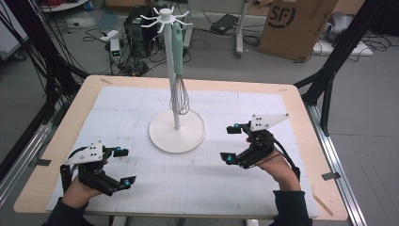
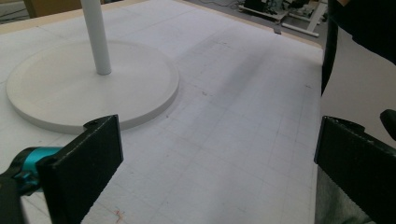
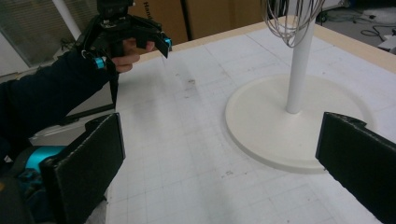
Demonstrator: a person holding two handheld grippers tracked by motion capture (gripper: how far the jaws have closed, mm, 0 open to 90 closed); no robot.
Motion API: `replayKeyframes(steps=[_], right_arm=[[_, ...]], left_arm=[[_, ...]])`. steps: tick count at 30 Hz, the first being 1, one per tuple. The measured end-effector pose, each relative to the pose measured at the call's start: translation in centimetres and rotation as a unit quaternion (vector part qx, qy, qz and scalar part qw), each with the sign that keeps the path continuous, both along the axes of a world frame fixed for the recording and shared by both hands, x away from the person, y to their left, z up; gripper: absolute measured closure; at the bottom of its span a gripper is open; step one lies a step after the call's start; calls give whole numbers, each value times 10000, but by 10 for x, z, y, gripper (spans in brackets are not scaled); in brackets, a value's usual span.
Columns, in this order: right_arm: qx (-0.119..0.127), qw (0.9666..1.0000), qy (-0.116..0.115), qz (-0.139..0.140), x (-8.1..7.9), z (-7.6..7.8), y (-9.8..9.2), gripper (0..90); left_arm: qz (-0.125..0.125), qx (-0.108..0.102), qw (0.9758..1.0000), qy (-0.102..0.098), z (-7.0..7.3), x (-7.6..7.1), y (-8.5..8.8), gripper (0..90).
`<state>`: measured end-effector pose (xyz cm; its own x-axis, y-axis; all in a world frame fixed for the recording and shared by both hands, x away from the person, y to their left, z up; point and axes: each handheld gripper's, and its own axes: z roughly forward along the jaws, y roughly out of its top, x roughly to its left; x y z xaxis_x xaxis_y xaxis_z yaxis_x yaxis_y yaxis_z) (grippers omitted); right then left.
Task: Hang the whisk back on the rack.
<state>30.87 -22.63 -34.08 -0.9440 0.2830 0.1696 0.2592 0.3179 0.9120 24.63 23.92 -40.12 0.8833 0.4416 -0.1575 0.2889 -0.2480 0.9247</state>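
A whisk (image 1: 179, 96) with a pale green handle hangs from a hook at the top of a white stand (image 1: 177, 128), its wire head beside the pole above the round base, at the middle of the table (image 1: 301, 101). The left tool (image 1: 123, 165) and right tool (image 1: 229, 143) hover near the table's front edge on either side of the base, jaws wide apart, holding nothing.

I can read two big black letters, "SF", inside a round sign on the brown cardboard box (image 1: 296, 26) on the floor behind my table.
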Motion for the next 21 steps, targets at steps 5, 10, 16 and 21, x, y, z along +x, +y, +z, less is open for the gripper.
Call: replayKeyframes(steps=[5,10,16,21], right_arm=[[41,10000,-18,-77,-5,-10,-5,0],[25,9999,-15,-143,-10,-19,-8,0],[9,9996,8,-285,-12,-26,-12,0],[59,9994,-41,-328,-16,-29,-14,0]], left_arm=[[20,9,10000,-43,0,0,-1,17],[40,-22,10000,-59,0,0,1,17],[89,-75,9999,-49,0,1,2,17],[131,-102,9999,-51,0,1,3,17]])
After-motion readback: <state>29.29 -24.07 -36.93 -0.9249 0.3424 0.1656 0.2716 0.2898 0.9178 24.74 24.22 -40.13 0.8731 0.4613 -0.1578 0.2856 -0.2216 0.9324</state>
